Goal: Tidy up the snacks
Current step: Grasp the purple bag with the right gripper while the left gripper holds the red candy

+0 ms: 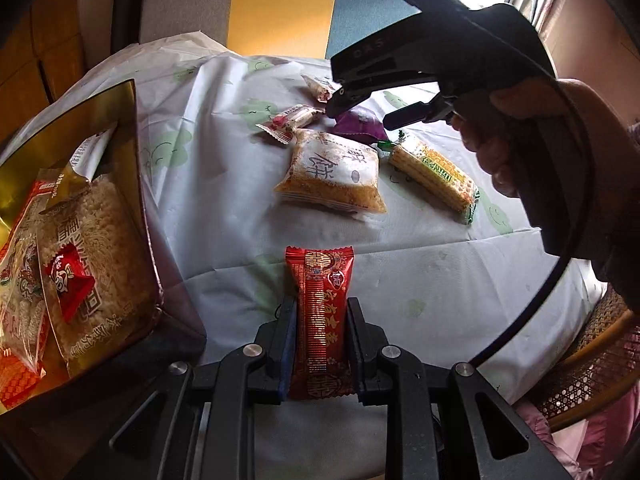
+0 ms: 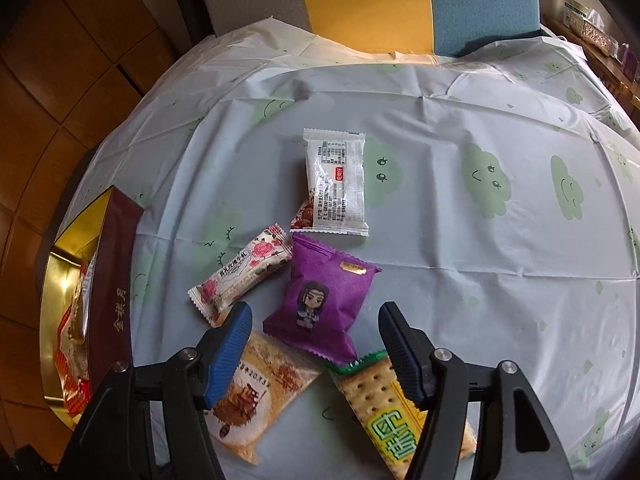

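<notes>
My left gripper (image 1: 320,312) is shut on a red snack packet (image 1: 320,320), held above the table to the right of the gold-lined box (image 1: 100,120). The box holds several packets, among them a large rice-cake bag (image 1: 96,248) and a small red packet (image 1: 68,284). My right gripper (image 2: 314,312) is open above a purple packet (image 2: 320,300); it also shows in the left wrist view (image 1: 360,114). Around it lie a rose-print bar (image 2: 244,272), a white packet (image 2: 336,184), an orange-and-white bag (image 2: 256,396) and a cracker pack (image 2: 384,408).
The table has a pale cloth with green cloud faces (image 2: 484,176). The box (image 2: 108,304) stands at its left edge. A chair with grey, yellow and blue panels (image 2: 360,0) is behind the table. A wicker chair (image 1: 592,360) stands at the right.
</notes>
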Demonstrator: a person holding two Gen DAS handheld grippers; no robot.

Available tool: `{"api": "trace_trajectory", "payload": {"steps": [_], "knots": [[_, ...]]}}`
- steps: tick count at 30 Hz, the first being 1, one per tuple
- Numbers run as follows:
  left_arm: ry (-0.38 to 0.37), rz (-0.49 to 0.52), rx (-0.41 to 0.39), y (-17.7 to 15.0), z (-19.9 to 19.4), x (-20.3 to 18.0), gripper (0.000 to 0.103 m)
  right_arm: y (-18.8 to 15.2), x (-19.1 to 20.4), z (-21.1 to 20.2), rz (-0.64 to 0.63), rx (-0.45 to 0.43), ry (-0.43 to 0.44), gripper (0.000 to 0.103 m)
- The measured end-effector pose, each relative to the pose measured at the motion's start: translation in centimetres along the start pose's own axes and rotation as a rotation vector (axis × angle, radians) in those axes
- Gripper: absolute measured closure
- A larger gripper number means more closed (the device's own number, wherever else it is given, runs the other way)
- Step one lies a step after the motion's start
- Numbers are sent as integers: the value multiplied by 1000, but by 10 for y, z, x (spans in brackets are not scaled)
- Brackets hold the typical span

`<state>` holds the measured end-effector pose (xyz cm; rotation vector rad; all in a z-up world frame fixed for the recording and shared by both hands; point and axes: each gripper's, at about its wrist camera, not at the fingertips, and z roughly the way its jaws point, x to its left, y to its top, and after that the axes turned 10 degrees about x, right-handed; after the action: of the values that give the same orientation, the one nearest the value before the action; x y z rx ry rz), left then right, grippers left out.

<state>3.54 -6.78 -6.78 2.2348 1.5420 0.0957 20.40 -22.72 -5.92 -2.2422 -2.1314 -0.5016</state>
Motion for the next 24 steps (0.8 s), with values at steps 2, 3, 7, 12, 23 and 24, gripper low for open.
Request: {"api": "trace_trajectory", "payload": {"steps": [2, 3, 7, 12, 23, 24], "knots": [[-1, 1, 1, 0, 0, 0, 78, 7, 4, 10, 0, 13, -61, 37], [-2, 0, 1, 0, 0, 0, 78, 9, 5, 14, 0, 22, -86, 55], [-3, -2, -2, 0, 0, 0, 78, 10, 8, 8, -43, -6, -115, 64], [7, 3, -4, -2, 1, -2, 78, 4, -6, -36, -53, -97, -85, 64], [24, 9, 0, 0, 2, -4, 78, -10, -99, -99, 174, -230, -5, 64], [24, 9, 0, 0, 2, -4, 78, -11, -102, -98, 163, -209, -62, 64]]}}
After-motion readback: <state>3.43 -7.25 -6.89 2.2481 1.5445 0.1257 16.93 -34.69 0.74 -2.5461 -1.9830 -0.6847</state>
